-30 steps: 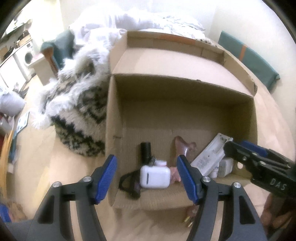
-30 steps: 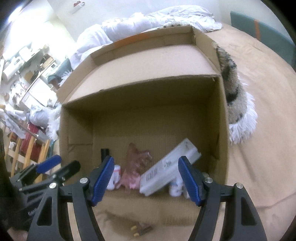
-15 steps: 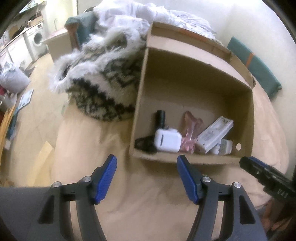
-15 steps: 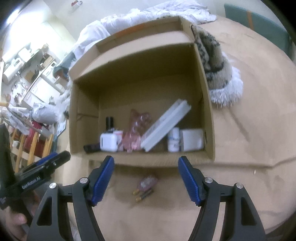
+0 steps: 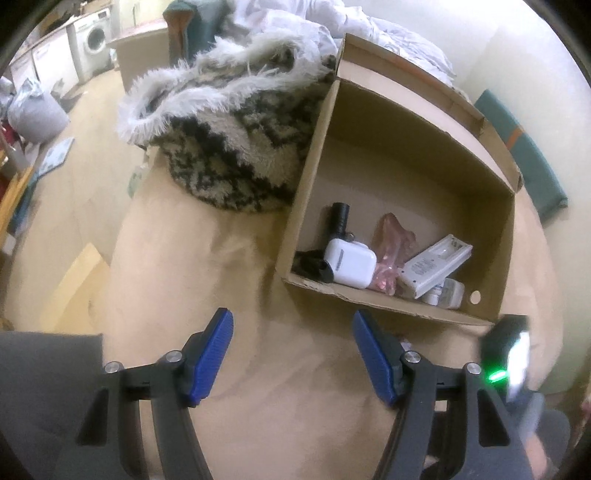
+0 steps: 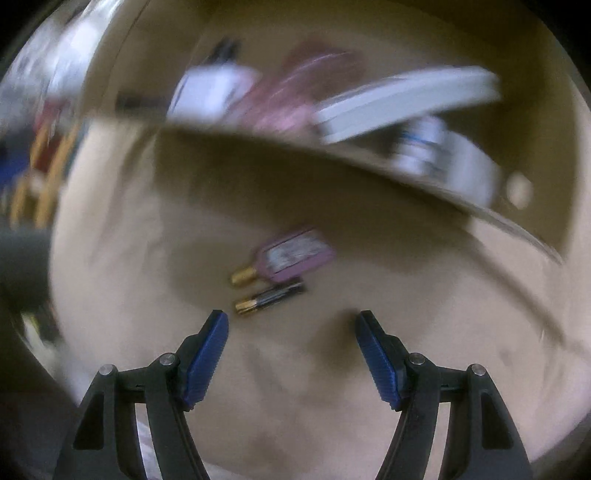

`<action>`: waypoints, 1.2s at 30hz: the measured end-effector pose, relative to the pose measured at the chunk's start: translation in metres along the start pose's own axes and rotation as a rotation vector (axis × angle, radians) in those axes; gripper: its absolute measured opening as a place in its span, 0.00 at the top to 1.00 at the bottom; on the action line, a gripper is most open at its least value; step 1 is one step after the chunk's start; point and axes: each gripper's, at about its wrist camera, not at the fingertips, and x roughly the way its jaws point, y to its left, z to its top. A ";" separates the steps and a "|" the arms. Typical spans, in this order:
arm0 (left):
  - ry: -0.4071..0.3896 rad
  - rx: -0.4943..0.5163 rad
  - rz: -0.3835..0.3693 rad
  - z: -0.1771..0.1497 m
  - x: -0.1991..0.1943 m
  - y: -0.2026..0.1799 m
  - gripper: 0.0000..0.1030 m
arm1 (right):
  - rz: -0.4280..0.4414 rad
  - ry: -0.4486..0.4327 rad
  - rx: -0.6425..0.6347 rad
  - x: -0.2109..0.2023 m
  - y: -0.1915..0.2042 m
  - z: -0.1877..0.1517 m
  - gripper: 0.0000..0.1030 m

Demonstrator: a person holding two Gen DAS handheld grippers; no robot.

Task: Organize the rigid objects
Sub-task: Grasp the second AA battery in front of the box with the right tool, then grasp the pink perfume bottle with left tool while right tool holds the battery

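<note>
A cardboard box (image 5: 402, 162) lies open on the tan bedcover. It holds a white case (image 5: 351, 263), a black tube (image 5: 339, 218), a pink wrapper (image 5: 394, 243) and a white flat pack (image 5: 436, 266). In the blurred right wrist view, a purple gold-capped bottle (image 6: 291, 256) and a dark gold-capped tube (image 6: 269, 298) lie on the cover in front of the box wall (image 6: 332, 162). My right gripper (image 6: 291, 325) is open and empty, just short of the two. My left gripper (image 5: 291, 325) is open and empty, back from the box. The right gripper's body (image 5: 509, 350) shows at the left view's lower right.
A furry black-and-white blanket (image 5: 229, 133) is piled against the box's left side. White bedding (image 5: 332, 26) lies behind. A teal cushion (image 5: 517, 147) sits at the right. The floor, with a washing machine (image 5: 92, 40), drops off to the left.
My left gripper has drawn back and left from the box. My right gripper has dropped low towards the two small items in front of the box; its view is now blurred by motion.
</note>
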 end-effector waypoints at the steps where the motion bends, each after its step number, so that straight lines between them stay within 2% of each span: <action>1: 0.003 -0.002 -0.002 0.000 0.000 0.000 0.37 | -0.019 0.015 -0.042 0.005 0.006 0.001 0.27; 5: 0.013 -0.004 -0.022 0.001 -0.001 -0.004 0.37 | -0.036 0.010 -0.106 0.013 0.015 0.007 0.31; 7: 0.017 -0.002 -0.029 0.001 0.000 -0.005 0.37 | -0.023 -0.013 -0.124 0.011 0.020 0.010 0.52; 8: 0.020 0.001 -0.032 0.001 0.000 -0.006 0.37 | -0.019 -0.020 -0.134 0.011 0.022 0.011 0.56; 11: 0.027 0.011 -0.033 -0.001 0.002 -0.009 0.37 | -0.037 -0.024 -0.163 0.012 0.029 0.010 0.56; 18: 0.037 0.020 -0.022 -0.002 0.006 -0.011 0.37 | -0.024 -0.005 -0.143 0.004 0.027 0.006 0.56; 23: 0.050 0.020 -0.013 -0.003 0.010 -0.010 0.37 | 0.016 -0.027 -0.101 -0.024 0.025 -0.001 0.56; 28: 0.058 0.061 0.003 -0.007 0.014 -0.018 0.37 | 0.053 -0.154 -0.042 -0.072 0.013 -0.007 0.56; 36: 0.064 0.143 0.050 -0.015 0.027 -0.033 0.37 | 0.092 -0.522 0.104 -0.136 -0.026 -0.016 0.56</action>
